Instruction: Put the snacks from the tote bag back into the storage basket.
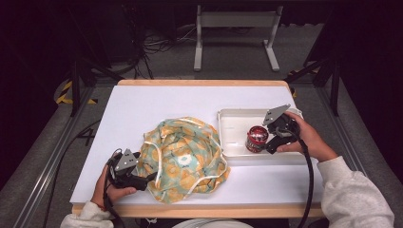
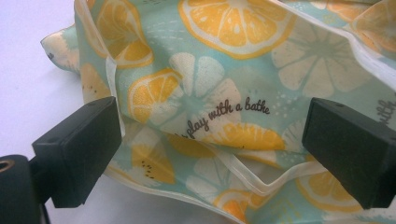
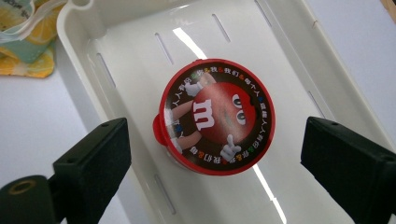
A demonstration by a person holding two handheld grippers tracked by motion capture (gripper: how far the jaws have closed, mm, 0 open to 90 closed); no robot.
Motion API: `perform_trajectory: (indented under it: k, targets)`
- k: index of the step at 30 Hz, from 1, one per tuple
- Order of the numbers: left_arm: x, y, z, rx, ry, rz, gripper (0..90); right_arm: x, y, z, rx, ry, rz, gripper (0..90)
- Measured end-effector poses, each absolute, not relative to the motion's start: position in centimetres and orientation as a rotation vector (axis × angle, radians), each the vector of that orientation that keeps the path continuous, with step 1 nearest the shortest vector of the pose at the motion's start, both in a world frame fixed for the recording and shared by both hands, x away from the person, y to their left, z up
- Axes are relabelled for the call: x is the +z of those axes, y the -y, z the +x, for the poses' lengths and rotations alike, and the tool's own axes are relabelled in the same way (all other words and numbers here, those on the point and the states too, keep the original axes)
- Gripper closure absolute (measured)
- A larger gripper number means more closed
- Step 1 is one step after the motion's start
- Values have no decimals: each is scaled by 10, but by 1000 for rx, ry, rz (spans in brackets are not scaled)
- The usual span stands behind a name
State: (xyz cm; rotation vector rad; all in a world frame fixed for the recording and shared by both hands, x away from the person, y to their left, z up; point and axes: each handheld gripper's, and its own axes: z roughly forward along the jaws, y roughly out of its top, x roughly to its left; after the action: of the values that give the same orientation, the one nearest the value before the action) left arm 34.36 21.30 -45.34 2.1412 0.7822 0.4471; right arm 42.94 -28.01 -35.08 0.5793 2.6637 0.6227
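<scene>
A crumpled cloth bag (image 1: 185,159) printed with lemon slices on pale teal lies in the middle of the white table. My left gripper (image 1: 145,175) sits at its left edge, and in the left gripper view it (image 2: 215,154) is open with the printed cloth (image 2: 224,84) and its white hem just ahead of the jaws. A red candy can (image 1: 257,138) stands in the white tray (image 1: 235,116) on the right. My right gripper (image 1: 269,137) is beside it. Seen from above in the right gripper view, that gripper (image 3: 217,142) stands open, its jaws on either side of the can's lid (image 3: 217,116) without touching it.
The slotted tray (image 3: 116,70) holds nothing but the can; a corner of the bag (image 3: 23,42) lies just outside it. A bare strip of table (image 1: 142,104) runs behind the bag. Beyond the table's far edge are a grey stand (image 1: 235,21) and cables on the floor.
</scene>
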Motion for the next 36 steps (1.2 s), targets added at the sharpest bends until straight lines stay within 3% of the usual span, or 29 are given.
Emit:
perform_trajectory:
  k: [36]
  targets:
    - [-453,-213,343,446,-781,2143,52,-370,313,400,618,-2575,668,90]
